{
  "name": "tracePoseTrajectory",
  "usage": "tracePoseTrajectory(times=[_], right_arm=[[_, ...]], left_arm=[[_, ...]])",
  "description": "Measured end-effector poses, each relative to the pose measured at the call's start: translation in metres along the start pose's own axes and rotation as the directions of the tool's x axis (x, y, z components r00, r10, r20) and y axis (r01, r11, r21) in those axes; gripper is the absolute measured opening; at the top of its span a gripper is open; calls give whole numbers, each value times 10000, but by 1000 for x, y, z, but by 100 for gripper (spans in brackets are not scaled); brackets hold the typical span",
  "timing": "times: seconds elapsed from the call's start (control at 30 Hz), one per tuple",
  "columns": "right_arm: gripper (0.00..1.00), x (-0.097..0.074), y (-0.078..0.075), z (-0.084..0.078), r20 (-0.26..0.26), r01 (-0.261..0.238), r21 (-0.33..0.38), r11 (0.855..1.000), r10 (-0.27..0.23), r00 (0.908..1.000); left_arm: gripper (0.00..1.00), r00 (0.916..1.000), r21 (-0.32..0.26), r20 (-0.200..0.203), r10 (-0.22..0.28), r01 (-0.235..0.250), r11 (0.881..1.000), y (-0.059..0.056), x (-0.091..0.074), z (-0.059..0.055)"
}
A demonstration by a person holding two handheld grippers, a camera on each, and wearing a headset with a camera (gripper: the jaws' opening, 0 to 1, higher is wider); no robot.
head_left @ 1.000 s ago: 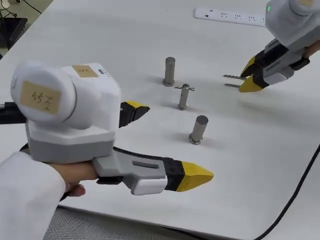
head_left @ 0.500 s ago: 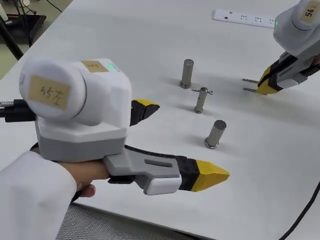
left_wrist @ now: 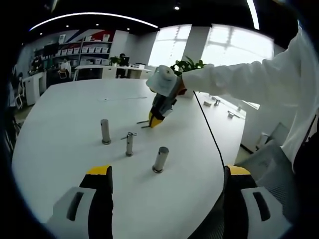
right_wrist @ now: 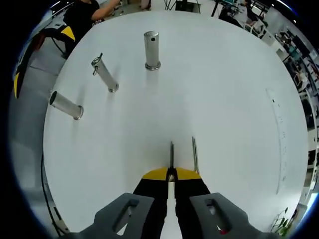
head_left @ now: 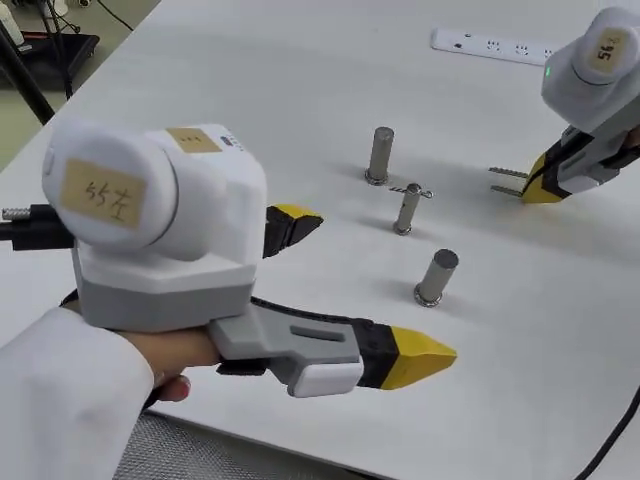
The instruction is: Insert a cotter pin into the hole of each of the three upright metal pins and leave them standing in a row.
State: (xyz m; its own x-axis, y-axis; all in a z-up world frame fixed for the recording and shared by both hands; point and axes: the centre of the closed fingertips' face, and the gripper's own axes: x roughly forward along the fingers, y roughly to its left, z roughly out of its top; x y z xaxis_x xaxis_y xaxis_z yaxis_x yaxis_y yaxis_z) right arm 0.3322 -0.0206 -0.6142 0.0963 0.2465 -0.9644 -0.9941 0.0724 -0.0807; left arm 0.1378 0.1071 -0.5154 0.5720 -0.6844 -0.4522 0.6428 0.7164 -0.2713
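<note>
While the left gripper [head_left: 375, 285] hangs wide open over the near edge of the white counter [head_left: 250, 90], nothing between its yellow-tipped jaws, we've got the right gripper [right_wrist: 172, 175] closed tight on a thin two-pronged metal cotter pin [right_wrist: 194, 152]. Both prongs poke straight out past the tips, low over the counter, and we can't tell if they touch it. The three grey metal cylinder pins stand upright in a slanted row mid-counter: the far pin [head_left: 380, 155], the middle pin [head_left: 406, 212] and the near pin [head_left: 437, 277]. The middle pin has a small wire cotter pin [head_left: 412, 190] through its top, sticking out both sides. The held cotter pin sits off to the right of the row, roughly level with the far pin and well apart from it, prongs pointing left toward the row. A white power strip [head_left: 490, 45] lies at the far side of the counter.
</note>
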Motion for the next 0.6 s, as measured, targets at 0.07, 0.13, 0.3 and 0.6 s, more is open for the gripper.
tracePoseTrajectory(times=[0.07,0.13,0.3,0.6], right_arm=[[0,-1,0,0,-1,139,-184,9997,-139,9999],[0,0,0,0,-68,448,-209,9988,-449,9990],[0,1,-6,0,18,749,-364,9965,-749,9972],[0,-2,-5,-2,387,1117,-202,9935,-1109,9931]], left_arm=[[91,10000,-12,-21,-2,2,10000,0,0,0],[91,10000,-6,-75,-34,34,10000,-1,1,-1],[91,9999,58,-86,-126,127,9999,-4,0,4],[87,9997,590,125,197,-204,9981,1,-3,24]])
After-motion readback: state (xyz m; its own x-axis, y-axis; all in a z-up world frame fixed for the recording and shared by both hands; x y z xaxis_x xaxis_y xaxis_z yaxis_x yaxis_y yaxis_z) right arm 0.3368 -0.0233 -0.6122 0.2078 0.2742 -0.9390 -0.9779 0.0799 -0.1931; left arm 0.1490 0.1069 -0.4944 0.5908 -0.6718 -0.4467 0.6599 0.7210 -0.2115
